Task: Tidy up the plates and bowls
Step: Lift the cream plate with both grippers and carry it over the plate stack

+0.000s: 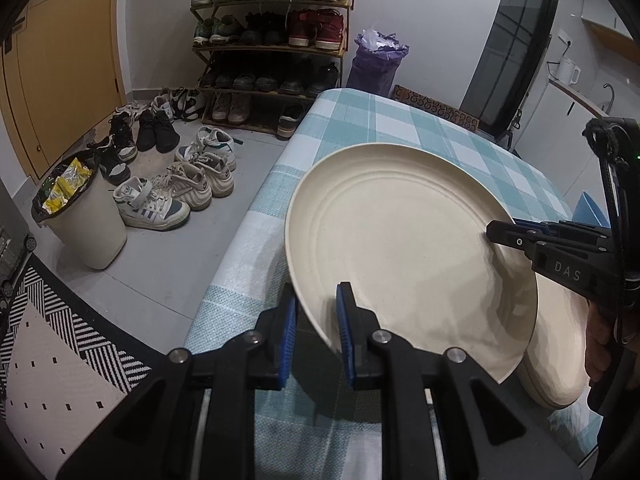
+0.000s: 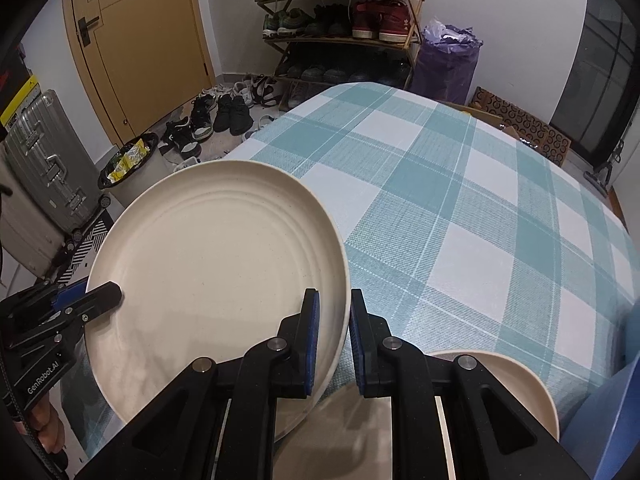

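A large cream plate (image 1: pixel 400 240) (image 2: pixel 208 248) with ridged rings hangs tilted just above the checked tablecloth, held from two sides. My left gripper (image 1: pixel 318 320) is shut on its near-left rim, and shows in the right wrist view as a black jaw (image 2: pixel 114 294) on the plate's left edge. My right gripper (image 2: pixel 334 320) is shut on the opposite rim, and reaches in from the right in the left wrist view (image 1: pixel 494 234). A second cream dish (image 1: pixel 560 360) (image 2: pixel 512 380) lies on the table under the lifted plate's right side, partly hidden by the right gripper.
The table (image 2: pixel 480 200) wears a teal and white checked cloth. On the floor to the left are a lined bin (image 1: pixel 84 216), loose shoes (image 1: pixel 176 188) and a shoe rack (image 1: pixel 272 40). A silver suitcase (image 2: pixel 44 160) stands far left, something blue (image 2: pixel 600 420) at the right edge.
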`<state>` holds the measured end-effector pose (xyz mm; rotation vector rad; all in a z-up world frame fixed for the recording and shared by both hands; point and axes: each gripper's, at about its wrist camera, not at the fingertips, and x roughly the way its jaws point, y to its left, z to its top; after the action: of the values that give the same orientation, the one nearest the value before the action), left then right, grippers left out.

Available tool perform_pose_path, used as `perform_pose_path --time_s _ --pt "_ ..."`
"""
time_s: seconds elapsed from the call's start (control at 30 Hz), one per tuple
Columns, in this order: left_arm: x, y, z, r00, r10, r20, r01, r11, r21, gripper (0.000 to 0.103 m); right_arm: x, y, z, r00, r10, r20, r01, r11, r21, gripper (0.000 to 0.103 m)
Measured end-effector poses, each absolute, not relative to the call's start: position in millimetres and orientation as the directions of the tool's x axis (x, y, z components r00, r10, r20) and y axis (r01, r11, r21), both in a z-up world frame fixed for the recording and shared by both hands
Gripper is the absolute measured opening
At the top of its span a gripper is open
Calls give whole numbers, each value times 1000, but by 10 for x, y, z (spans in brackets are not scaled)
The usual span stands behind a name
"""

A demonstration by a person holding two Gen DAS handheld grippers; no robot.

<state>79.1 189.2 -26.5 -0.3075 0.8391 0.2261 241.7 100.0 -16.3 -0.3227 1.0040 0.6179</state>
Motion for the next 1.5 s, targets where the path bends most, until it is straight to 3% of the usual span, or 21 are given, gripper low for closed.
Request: perform_pose_path --time_s 0.73,1.5 --pt "837 1366 180 714 47 -699 -207 967 -147 17 2134 294 440 496 302 -814 -535 845 -13 15" --pt "868 782 305 718 14 -696 -98 992 -82 17 1816 -449 558 528 267 -806 -454 891 -2 15"
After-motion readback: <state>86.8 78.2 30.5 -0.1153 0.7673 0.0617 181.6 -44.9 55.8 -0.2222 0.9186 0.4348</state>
